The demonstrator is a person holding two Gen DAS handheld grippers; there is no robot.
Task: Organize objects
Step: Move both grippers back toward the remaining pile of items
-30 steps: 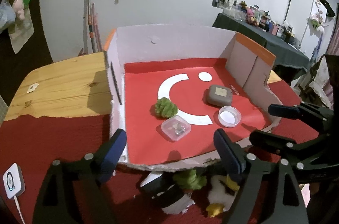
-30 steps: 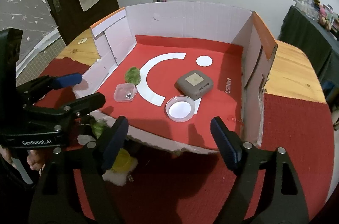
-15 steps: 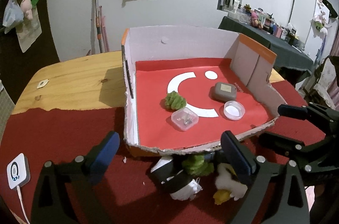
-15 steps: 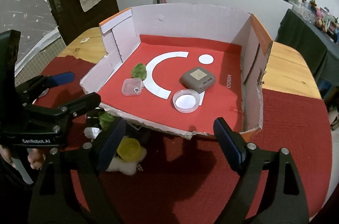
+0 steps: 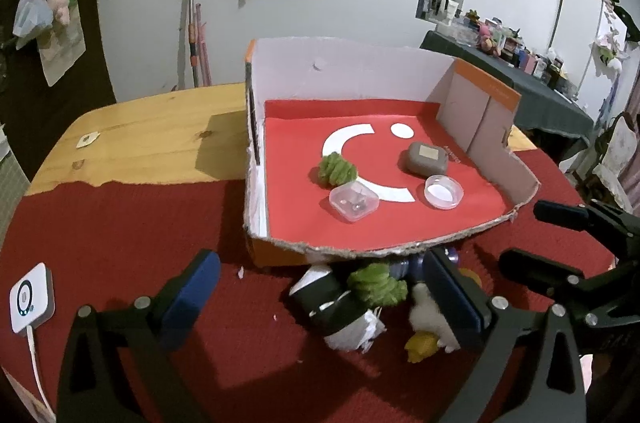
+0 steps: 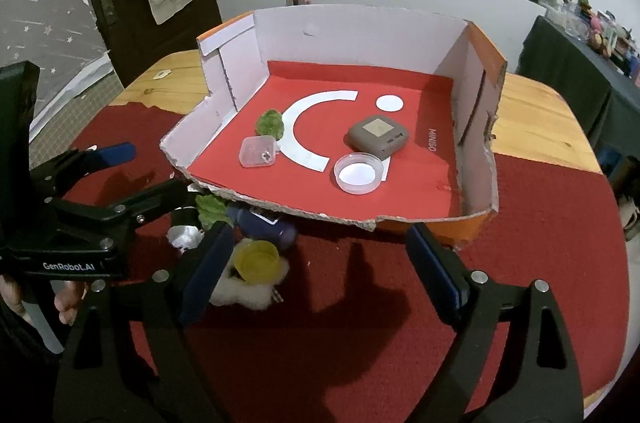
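The cardboard box (image 5: 280, 223) sits on the red cloth (image 5: 120, 223) that covers the near part of the wooden desk (image 5: 152, 131), its torn front edge facing both tools. Four items are already inside, on its red floor: a green knitted piece (image 5: 336, 170), a clear lidded case (image 5: 353, 201), a grey square case (image 5: 426, 159) and a round clear dish (image 5: 443, 191), none of them stacked. Sorting is only partly done, in my judgement, for a small heap lies outside on the cloth, tight against the box front: a second green knitted piece (image 5: 376, 285), a black-and-white object (image 5: 340, 311), a dark blue bottle-like item (image 6: 266, 226), and a white fluffy toy with a yellow part (image 6: 256, 271). What the black-and-white object is, I cannot tell. The left tool (image 5: 320, 291) hangs over that heap with its jaws opening wide; the black-and-white object and the green piece show between them, but the pads press on nothing. The right tool (image 6: 320, 263) is likewise opening, with only bare cloth and shadow between its jaws and the fluffy toy just beside its left pad. A white device (image 5: 31, 297) with a cable lies well apart at the left edge. Remaining work: the whole heap, item by item.
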